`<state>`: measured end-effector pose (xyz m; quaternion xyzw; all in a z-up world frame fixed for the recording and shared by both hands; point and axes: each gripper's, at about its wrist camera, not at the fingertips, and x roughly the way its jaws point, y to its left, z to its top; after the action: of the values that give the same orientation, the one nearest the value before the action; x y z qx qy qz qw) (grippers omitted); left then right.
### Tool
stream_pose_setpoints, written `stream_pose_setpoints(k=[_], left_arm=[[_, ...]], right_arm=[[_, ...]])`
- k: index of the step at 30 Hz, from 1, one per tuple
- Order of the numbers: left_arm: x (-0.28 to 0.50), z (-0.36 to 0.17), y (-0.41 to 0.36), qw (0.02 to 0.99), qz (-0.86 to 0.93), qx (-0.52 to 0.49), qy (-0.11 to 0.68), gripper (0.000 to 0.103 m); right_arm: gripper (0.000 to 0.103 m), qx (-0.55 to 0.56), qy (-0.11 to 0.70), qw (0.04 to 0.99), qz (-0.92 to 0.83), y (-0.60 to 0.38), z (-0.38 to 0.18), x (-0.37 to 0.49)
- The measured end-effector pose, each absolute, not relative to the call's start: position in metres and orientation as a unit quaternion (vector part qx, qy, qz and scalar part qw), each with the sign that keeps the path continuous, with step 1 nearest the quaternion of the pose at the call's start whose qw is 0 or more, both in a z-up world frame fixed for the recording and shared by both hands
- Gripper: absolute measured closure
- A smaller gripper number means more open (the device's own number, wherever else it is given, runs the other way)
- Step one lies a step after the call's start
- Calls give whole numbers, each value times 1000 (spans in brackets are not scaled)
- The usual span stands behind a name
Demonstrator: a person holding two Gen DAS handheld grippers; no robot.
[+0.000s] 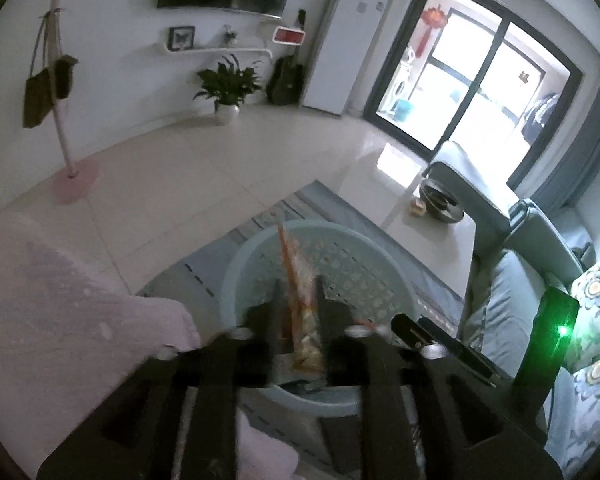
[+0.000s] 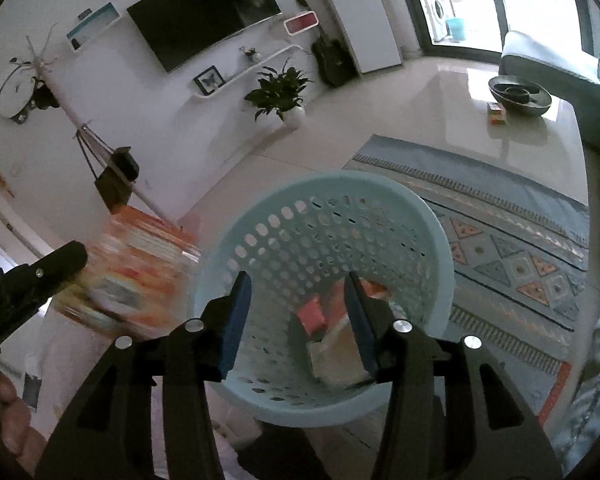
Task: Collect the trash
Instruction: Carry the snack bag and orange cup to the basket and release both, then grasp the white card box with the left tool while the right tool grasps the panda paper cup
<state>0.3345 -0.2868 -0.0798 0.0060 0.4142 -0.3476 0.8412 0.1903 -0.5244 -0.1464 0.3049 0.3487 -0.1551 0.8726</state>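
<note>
Left wrist view looks down along the left tool above the pale blue basket on the rug; an orange snack wrapper stands between its parted fingers, grip unclear. Right tool tilts down into the basket, fingers spread and empty, over the scraps inside.
</note>
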Motion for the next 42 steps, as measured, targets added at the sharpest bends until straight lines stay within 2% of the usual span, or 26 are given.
stream_pose_setpoints(k=[2, 4, 6, 7, 11, 15, 24, 26, 30, 36, 42], left_arm=[[337, -78, -293, 847, -346, 7, 404, 58], [332, -75, -291, 845, -356, 3, 400, 53], [327, -70, -284, 847, -358, -5, 393, 43], [323, -66, -277, 850, -359, -8, 386, 42], [301, -49, -254, 857, -365, -19, 365, 41], [279, -24, -228, 877, -353, -12, 326, 34], [239, 14, -133, 905, -326, -51, 270, 25], [231, 17, -109, 912, -312, -59, 259, 24], [230, 18, -56, 923, -278, -76, 255, 21], [239, 7, 37, 937, -196, -118, 264, 21], [270, -4, 118, 958, -56, -61, 275, 21]], right_arm=[[49, 310, 346, 872, -157, -528, -146, 187], [49, 313, 343, 872, -154, -529, -141, 183], [49, 309, 340, 876, -149, -528, -134, 183], [49, 307, 339, 877, -146, -526, -131, 183], [49, 293, 329, 889, -129, -509, -111, 178], [49, 261, 317, 906, -101, -480, -83, 175], [39, 166, 290, 942, 5, -364, -25, 157], [33, 152, 295, 943, 26, -340, -20, 152], [29, 121, 309, 941, 70, -295, -22, 142], [29, 100, 375, 913, 124, -248, -57, 133], [28, 155, 442, 867, 168, -236, -90, 128]])
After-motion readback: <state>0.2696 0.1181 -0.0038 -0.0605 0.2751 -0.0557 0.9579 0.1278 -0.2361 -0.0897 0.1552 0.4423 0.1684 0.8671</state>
